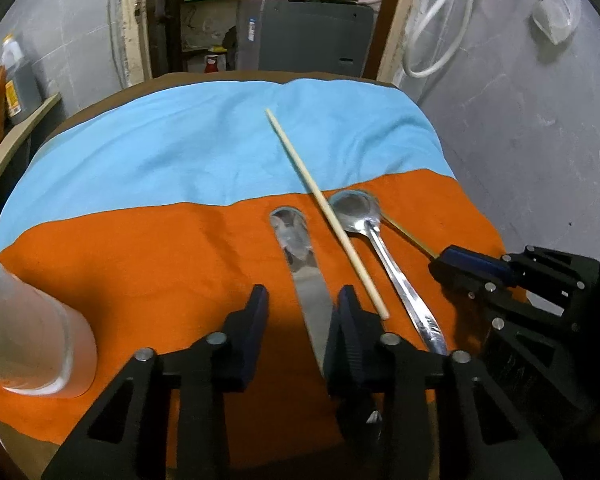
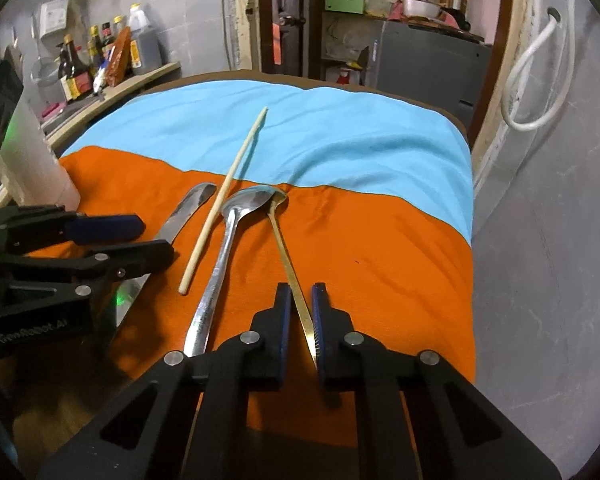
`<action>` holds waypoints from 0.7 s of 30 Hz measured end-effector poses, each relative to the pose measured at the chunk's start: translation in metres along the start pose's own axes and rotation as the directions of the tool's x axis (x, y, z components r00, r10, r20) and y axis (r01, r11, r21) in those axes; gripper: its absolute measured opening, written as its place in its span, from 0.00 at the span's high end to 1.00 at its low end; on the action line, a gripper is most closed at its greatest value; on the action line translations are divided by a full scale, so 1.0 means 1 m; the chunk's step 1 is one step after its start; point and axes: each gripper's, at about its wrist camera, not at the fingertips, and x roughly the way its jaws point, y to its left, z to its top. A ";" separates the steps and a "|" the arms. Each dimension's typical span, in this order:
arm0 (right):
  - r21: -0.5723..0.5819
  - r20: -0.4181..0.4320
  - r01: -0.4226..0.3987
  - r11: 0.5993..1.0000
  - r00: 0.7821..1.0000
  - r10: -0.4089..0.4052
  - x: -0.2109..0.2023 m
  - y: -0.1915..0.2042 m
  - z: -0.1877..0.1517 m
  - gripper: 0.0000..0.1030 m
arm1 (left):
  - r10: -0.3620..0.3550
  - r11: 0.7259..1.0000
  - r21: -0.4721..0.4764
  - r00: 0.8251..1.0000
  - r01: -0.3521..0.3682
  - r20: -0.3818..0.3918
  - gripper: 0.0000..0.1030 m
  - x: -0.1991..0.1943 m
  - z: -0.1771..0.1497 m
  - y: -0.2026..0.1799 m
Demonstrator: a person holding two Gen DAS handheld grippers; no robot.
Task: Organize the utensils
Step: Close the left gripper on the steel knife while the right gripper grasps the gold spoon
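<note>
Several utensils lie on the orange cloth point(image 1: 140, 272): a steel butter knife point(image 1: 300, 268), a pale wooden chopstick point(image 1: 324, 208), a large steel spoon point(image 1: 380, 240) and a thin gold spoon point(image 2: 288, 252). My left gripper point(image 1: 302, 300) is open with its jaws on either side of the knife handle. My right gripper point(image 2: 302, 300) is open, its jaws close on either side of the gold spoon's handle, which lies against the right pad. The right gripper also shows at the right of the left wrist view point(image 1: 472, 264). The left gripper shows at the left of the right wrist view point(image 2: 140, 240).
A translucent white cup point(image 1: 32, 328) stands on the orange cloth at the left, also seen in the right wrist view point(image 2: 32, 160). A blue cloth point(image 1: 220, 144) covers the far half of the table. A shelf with bottles point(image 2: 100, 64) runs along the left. A grey wall point(image 1: 520, 140) is at the right.
</note>
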 end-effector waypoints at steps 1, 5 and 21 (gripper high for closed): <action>0.007 0.001 0.005 1.000 1.000 -0.005 0.000 -0.002 0.000 0.92 | 0.010 1.000 0.016 1.000 -0.009 -0.005 0.73 0.001 0.000 -0.003; 0.027 -0.002 0.020 0.999 1.000 -0.020 -0.003 -0.003 -0.001 0.93 | 0.032 0.998 0.057 0.999 -0.031 -0.020 0.81 0.004 0.002 -0.008; 0.150 -0.062 -0.034 0.988 0.997 0.044 -0.028 -0.007 -0.026 0.88 | -0.002 1.000 0.021 0.997 0.004 -0.082 0.87 -0.026 -0.026 0.009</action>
